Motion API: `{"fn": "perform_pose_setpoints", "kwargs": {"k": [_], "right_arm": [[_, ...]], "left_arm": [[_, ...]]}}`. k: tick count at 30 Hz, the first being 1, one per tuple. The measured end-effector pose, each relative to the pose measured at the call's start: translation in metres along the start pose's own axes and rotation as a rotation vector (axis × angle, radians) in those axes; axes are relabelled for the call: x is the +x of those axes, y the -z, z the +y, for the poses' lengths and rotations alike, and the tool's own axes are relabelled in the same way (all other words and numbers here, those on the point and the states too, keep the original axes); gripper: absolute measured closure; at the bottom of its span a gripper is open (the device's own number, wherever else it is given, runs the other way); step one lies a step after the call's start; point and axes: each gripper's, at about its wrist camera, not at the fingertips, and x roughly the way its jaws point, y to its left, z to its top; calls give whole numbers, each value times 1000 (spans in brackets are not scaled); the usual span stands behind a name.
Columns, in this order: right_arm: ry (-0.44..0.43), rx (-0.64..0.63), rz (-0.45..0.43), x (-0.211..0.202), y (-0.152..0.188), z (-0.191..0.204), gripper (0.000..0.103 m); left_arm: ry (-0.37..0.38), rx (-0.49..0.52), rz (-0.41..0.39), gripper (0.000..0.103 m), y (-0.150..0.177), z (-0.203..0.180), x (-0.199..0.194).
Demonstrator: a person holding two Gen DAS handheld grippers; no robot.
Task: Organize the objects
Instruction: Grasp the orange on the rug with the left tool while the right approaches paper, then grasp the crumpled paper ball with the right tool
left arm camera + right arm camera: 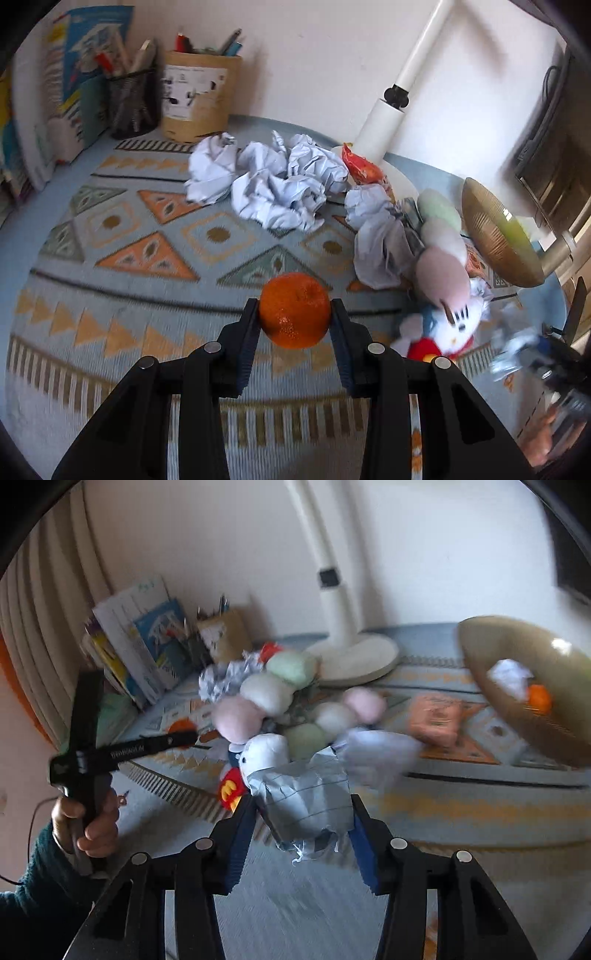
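Across the upper middle of the left wrist view a heap of crumpled white paper balls [273, 184] sprawls over the patterned cloth [122, 258], with a tan pen pot [199, 96] and a black mesh pen holder [133, 99] at upper left and the white lamp stand [388, 122] rising behind the heap. At right, soft pastel plush pieces [441, 243] and a white toy figure [458, 325] crowd the way toward the tilted brown bowl [495, 236]. The left gripper [294, 317] is clamped on an orange [294, 310] at lower centre, a pad pressed to each side; the fruit is round, so it shows no long axis. In the right wrist view the right gripper [304, 812] pinches a crumpled sheet of lined paper [306, 801] at lower centre, its bulk standing upward out of the fingers, though blur makes the contact hard to judge exactly. At lower left there, a hand [90, 823] in a dark teal sleeve [40, 871] grips the other tool's handle, which slants up and right. The bowl at upper right holds a white scrap [511, 677] and something orange [539, 698].
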Motion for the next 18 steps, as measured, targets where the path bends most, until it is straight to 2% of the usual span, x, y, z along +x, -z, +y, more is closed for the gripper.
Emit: {"fn": "perform_pose_setpoints", "kwargs": {"k": [3, 4, 6, 8, 11, 13, 18], "right_arm": [[87, 72, -13, -18, 3, -25, 54], [112, 94, -4, -17, 4, -34, 53], [135, 131, 36, -9, 3, -43, 53], [134, 122, 41, -4, 3, -41, 52], [190, 75, 32, 8, 6, -36, 45], [180, 83, 52, 12, 9, -41, 32], [118, 157, 37, 6, 13, -58, 15]], "left_arm": [[-28, -8, -37, 69, 8, 4, -9], [-44, 1, -80, 69, 8, 2, -14], [-64, 19, -91, 69, 10, 1, -13], [-68, 31, -89, 69, 10, 3, -11], [-65, 23, -100, 69, 9, 7, -14], [-64, 18, -90, 69, 8, 8, -12], [-58, 48, -90, 69, 11, 2, -10]]}}
